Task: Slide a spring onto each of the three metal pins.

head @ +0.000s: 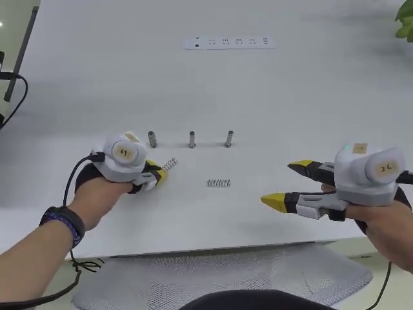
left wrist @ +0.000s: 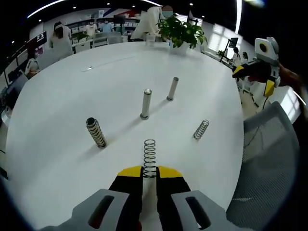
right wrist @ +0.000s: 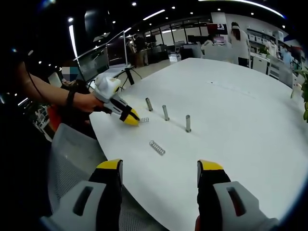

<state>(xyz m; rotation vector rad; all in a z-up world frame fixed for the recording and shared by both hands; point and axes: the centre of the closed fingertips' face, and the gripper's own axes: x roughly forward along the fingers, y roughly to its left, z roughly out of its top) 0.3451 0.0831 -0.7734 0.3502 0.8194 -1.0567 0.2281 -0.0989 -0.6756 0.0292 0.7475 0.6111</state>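
Left gripper view: thin wire coil spring [left wrist: 149, 156] pinched at one end betw. yellow tips of left tool [left wrist: 149, 172], jaws closed on it, rest of coil sticking fwd over smooth white counter [left wrist: 57, 96]. Ahead, 3 upright cylindrical metal pins in a row: left pin [left wrist: 96, 132] sleeved in a spring; middle pin [left wrist: 146, 103] & far pin [left wrist: 172, 89] bare, shiny. Loose spring [left wrist: 201, 129] lies flat, right of pins. Right tool [right wrist: 160, 166] has jaws wide apart, gripping nothing, near counter's edge.
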